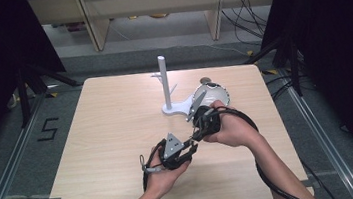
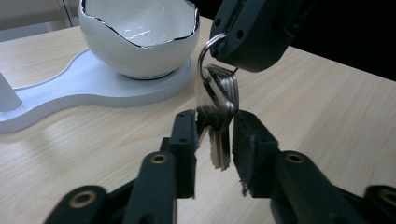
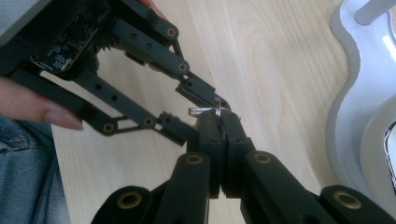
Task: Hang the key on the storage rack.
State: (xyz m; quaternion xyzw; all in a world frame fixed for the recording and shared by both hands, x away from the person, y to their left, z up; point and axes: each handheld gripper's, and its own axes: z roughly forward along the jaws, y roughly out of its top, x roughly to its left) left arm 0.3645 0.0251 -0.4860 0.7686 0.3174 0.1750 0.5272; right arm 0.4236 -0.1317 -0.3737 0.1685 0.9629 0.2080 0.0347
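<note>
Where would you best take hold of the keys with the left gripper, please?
Grip the flat blades of the keys, which hang edge-on from the ring pinched in the right gripper. Come from below, as the left gripper does, one of the fingers on each face.

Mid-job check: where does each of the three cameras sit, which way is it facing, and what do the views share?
High view: above the person's side, looking forward and down on the table; forearms, both hands show.
Left gripper view: rides the left hand-held gripper, looking along its jaws at the keys and white bowl.
Right gripper view: rides the right hand-held gripper, jaws shut on the key ring; left hand's fingers show.
Shared: both gripper views show the keys.
</note>
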